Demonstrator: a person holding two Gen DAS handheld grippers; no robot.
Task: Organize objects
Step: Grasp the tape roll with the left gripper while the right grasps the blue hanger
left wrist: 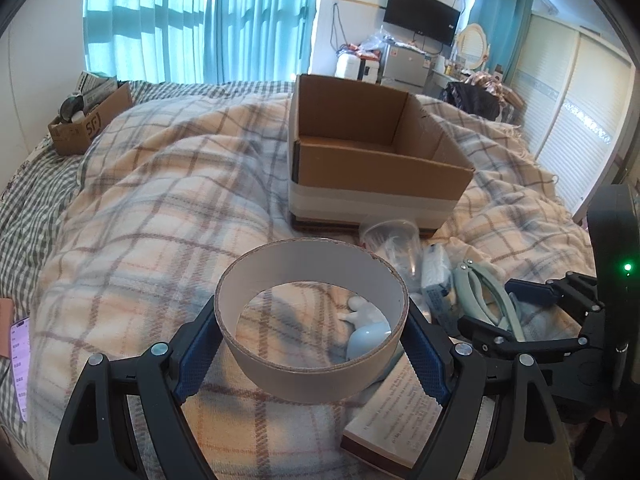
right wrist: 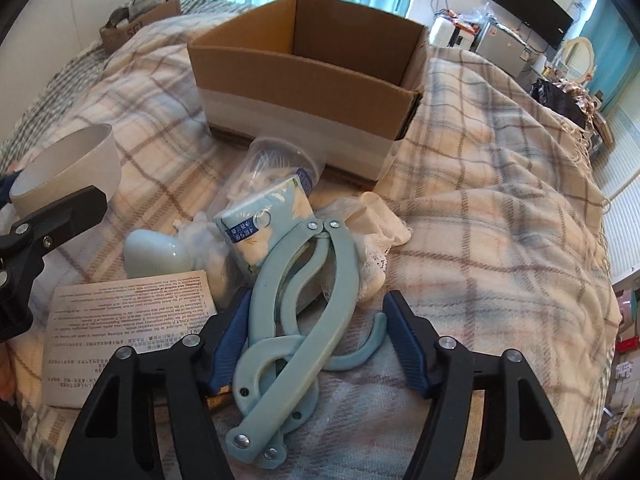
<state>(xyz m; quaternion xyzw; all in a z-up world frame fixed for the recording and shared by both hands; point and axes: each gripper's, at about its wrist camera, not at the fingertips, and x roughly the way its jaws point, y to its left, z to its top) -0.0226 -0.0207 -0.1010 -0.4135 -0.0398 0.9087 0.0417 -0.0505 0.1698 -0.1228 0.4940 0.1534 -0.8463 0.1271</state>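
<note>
My left gripper (left wrist: pixel 312 344) is shut on a wide cardboard tape ring (left wrist: pixel 312 372), held above the plaid blanket; the ring also shows in the right wrist view (right wrist: pixel 68 168). An open cardboard box (left wrist: pixel 376 168) stands ahead on the bed. My right gripper (right wrist: pixel 312 344) is open, its fingers either side of a light-blue folding hanger (right wrist: pixel 296 328) that lies on the blanket. Behind the hanger lie a tissue pack (right wrist: pixel 264 220), a clear plastic cup (right wrist: pixel 272 160), a pale blue ceramic figure (right wrist: pixel 156 256) and white cloth (right wrist: pixel 380 220).
An open book (right wrist: pixel 128 332) lies to the left of the hanger. A smaller cardboard box (left wrist: pixel 88 120) with items sits at the far left of the bed. A phone (left wrist: pixel 20 364) lies at the left edge. A fridge, TV and wardrobe stand beyond the bed.
</note>
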